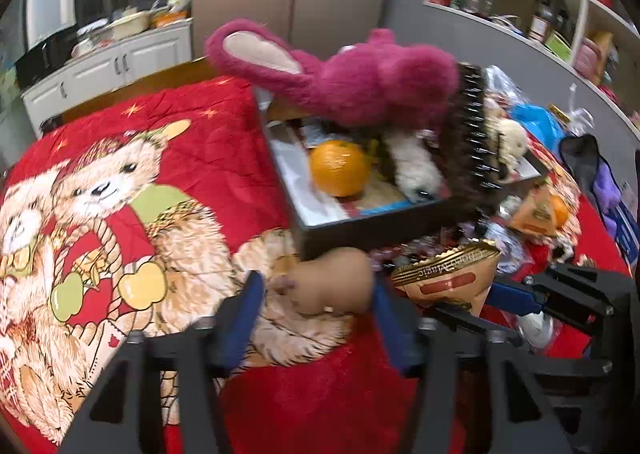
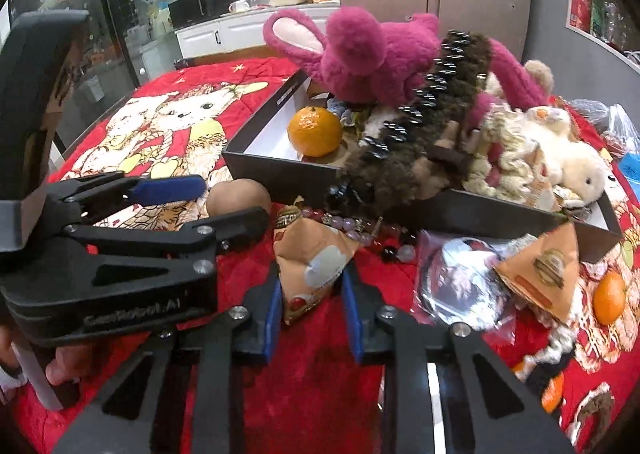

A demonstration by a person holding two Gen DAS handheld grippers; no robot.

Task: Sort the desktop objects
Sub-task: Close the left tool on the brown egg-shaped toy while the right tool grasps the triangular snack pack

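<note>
- Currently, left wrist view: left tool has its blue pads either side of a brown potato-like lump. Fingers apart; pads sit close to the lump, but contact can't be confirmed here.
- The lump lies on the red bear-print blanket covering the surface, just in front of the black box.
- Box holds an orange, a pink plush rabbit draped over the top, and a dark spiked brush-like thing leaning on its right side.
- Right tool enters from the right, by a gold-edged snack packet.
- Right wrist view: right tool straddles a triangular snack packet, pads at both of its sides. Looks clamped, or nearly so.
- Left tool is at left, one finger in front of the brown lump, one behind it.
- Bead bracelet lies between the packet and the box.
- Right of it: a shiny clear bag, a second triangular packet, another orange on the blanket.
</note>
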